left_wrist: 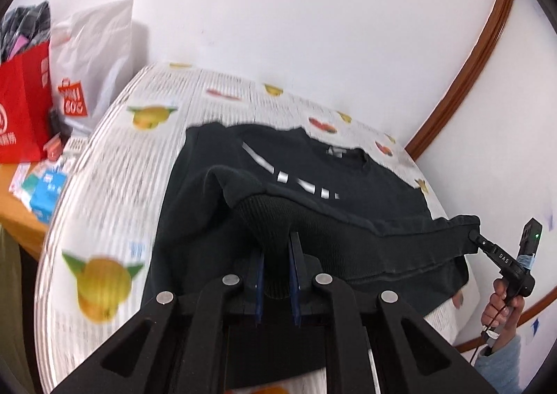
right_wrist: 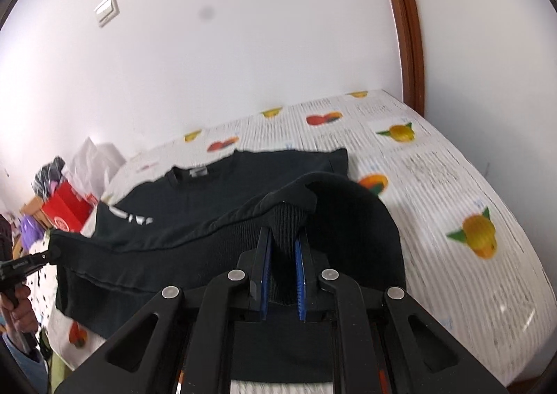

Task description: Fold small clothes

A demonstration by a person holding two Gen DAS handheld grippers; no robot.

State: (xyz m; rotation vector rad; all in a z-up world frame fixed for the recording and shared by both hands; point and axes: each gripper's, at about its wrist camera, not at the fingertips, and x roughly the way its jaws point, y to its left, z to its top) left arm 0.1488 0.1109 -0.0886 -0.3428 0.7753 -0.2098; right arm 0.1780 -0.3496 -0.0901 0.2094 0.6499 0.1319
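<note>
Sweatshirt (left_wrist: 216, 164), apparently one, hem pinched by left gripper (left_wrist: 276, 254) and right gripper (right_wrist: 283, 254) fingers.

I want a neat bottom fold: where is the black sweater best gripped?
Grip the black sweater at its ribbed hem corners, coming from the near edge. The left gripper and right gripper already pinch them; the collar lies far.

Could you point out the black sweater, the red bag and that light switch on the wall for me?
Sweater (left_wrist: 348, 185): left wrist view, on its chest below the collar.
Red bag (left_wrist: 24, 105): left wrist view, on its front face.
Light switch (right_wrist: 107, 10): right wrist view, on the middle of its plate.
</note>
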